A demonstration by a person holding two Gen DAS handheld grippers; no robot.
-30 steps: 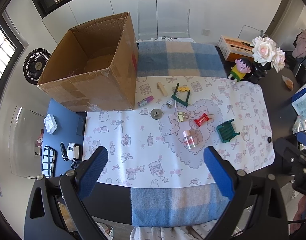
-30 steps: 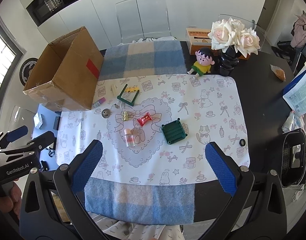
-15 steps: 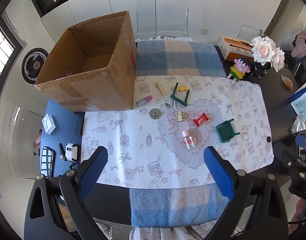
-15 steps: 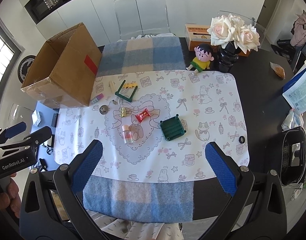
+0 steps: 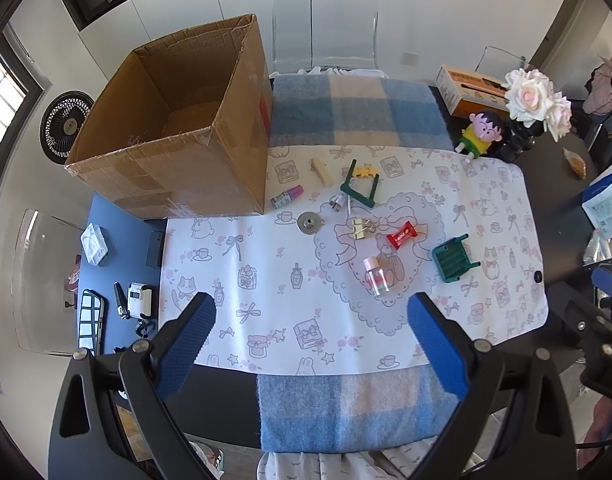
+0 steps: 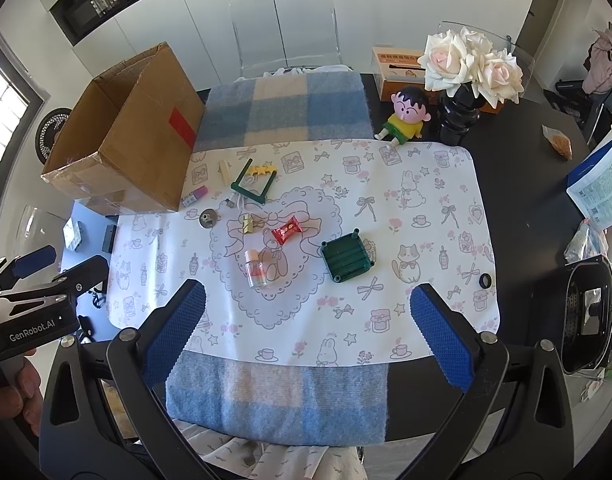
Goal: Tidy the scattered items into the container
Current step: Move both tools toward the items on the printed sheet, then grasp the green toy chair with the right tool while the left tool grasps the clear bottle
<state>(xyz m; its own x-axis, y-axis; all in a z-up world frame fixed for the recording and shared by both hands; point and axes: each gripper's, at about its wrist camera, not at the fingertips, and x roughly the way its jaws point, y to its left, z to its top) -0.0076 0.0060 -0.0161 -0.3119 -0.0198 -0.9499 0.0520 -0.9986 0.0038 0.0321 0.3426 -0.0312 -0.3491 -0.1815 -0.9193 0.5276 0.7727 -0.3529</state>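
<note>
Container: brown cardboard box (image 5: 173, 120), nothing visible inside.
Outstanding: red wrapped candy (image 6: 287, 231), green plastic stool (image 6: 348, 256), remaining scatter.
Claws: left gripper (image 5: 310, 328), right gripper (image 6: 308, 320), both wide, unladen.
Progress: not started.

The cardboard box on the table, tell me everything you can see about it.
The cardboard box is plain brown, large and open-topped, standing upright at the table's far left corner. Clear tape runs along its edges, and a red patch shows on the side facing the plaid blanket. Nothing shows inside on the visible floor. Its near corner sits on the patterned mat; no gripper touches it.
</note>
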